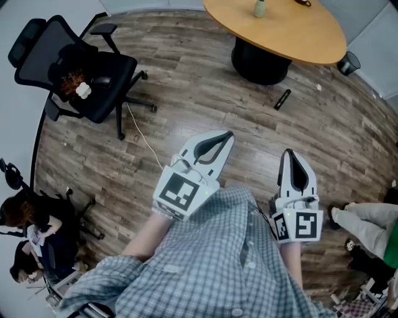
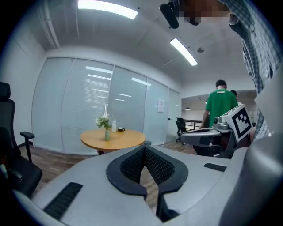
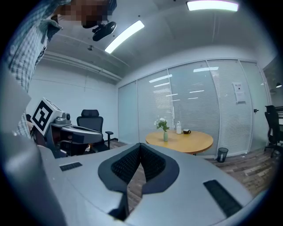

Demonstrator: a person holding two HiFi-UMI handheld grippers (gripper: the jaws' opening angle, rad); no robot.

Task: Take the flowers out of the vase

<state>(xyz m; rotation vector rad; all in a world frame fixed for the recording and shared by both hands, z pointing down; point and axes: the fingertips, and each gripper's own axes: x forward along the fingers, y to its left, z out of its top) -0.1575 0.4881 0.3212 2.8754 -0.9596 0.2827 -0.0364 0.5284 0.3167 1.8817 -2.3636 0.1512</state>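
Overhead, the left tongs and the right tongs are both hovering above the wooden floor, well apart from the round wooden surface and pointing toward it. Both pairs of jaws are sitting fully together with nothing in them. The pale green vase is standing near the far edge of the surface, cut off by the picture's top. A black office chair is standing off to the left, and a small black bin is sitting on the floor by the surface's right edge.

From the left gripper view, the 2 jaws are meeting at their tips and gripping nothing. The vase is standing toward the left edge of the surface, with the flowers rising upright out of it, white blooms over green leaves. A person in a green shirt is standing at the right, back turned.

From the right gripper view, the jaws are likewise pressing shut and empty. The flowers are sitting in the vase near the surface's left edge, while a white bottle and a dark mug are standing just beside each other toward its far edge.
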